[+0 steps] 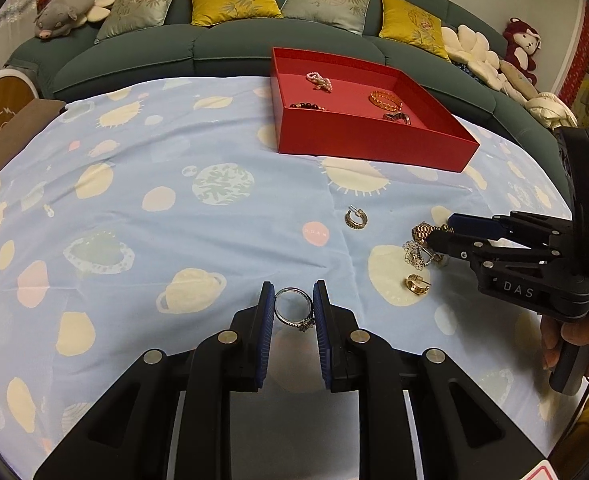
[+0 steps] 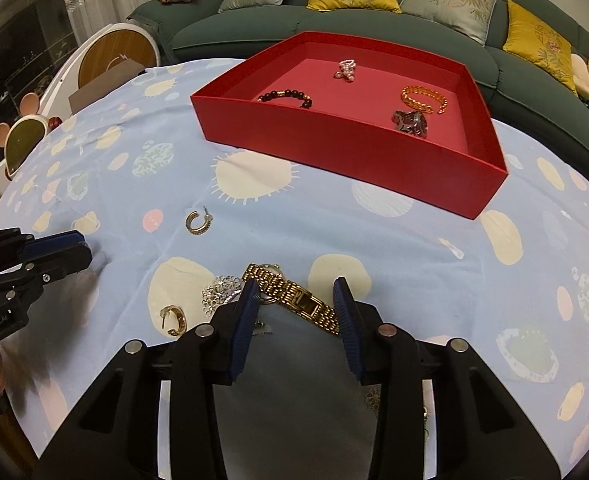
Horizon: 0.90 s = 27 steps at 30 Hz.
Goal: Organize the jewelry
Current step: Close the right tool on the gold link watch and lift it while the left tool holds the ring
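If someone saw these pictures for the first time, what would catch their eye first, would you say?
Probably the red tray at the far side of the planet-print cloth, with bracelets already inside. Next, the left hand-held gripper pinching a silver ring close to the camera, while the right hand-held gripper straddles a gold watch beside a silver chain and a gold earring.

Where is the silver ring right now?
In the left wrist view, the silver ring sits clamped between the left gripper pads, above the tablecloth.

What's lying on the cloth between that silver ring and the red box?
Only a small gold hoop earring lies between the silver ring held in the left gripper and the red box; otherwise bare patterned cloth, seen in the left wrist view.
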Available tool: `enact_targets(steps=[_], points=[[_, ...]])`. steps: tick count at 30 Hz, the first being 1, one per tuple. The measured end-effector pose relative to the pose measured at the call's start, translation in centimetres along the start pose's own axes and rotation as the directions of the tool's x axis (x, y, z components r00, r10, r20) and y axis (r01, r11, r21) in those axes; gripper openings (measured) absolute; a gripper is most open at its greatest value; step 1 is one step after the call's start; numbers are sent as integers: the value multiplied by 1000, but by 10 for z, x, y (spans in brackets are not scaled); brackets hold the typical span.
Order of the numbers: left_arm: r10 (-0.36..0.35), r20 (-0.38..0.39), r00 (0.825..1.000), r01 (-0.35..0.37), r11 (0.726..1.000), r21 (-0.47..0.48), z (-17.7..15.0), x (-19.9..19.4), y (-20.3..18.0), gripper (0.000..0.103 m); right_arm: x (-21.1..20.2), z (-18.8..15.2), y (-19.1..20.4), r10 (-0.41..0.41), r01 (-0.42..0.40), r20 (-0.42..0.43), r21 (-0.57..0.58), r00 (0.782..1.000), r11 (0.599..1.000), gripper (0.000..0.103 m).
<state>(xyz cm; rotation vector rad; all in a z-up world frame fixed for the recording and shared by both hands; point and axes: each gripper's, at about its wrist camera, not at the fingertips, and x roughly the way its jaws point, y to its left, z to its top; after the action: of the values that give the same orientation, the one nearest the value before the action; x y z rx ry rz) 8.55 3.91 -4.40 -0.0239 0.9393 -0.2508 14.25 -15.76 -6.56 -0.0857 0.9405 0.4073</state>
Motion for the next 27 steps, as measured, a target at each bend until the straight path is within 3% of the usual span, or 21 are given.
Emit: enact_targets(steps=[4,11,18,27], points=[[-9,2,1000,9,1000,4,1,-1,-2,17,3,-1,2,6,-6,3,-13,1000,1000,38],[-19,3,1000,19,1000,9,3,2,-8,17,-2,-5,4,-1,2,-28,15,1000,1000,11],[-33,8,999,33,999,30,5,3,-22,17,-13,-15,4,-28,29,-39,46,999,999,11],[-40,18,999,40,998,45,11,5,-34,17,-38,-17,-1,-48,47,7,81,999,996,11]])
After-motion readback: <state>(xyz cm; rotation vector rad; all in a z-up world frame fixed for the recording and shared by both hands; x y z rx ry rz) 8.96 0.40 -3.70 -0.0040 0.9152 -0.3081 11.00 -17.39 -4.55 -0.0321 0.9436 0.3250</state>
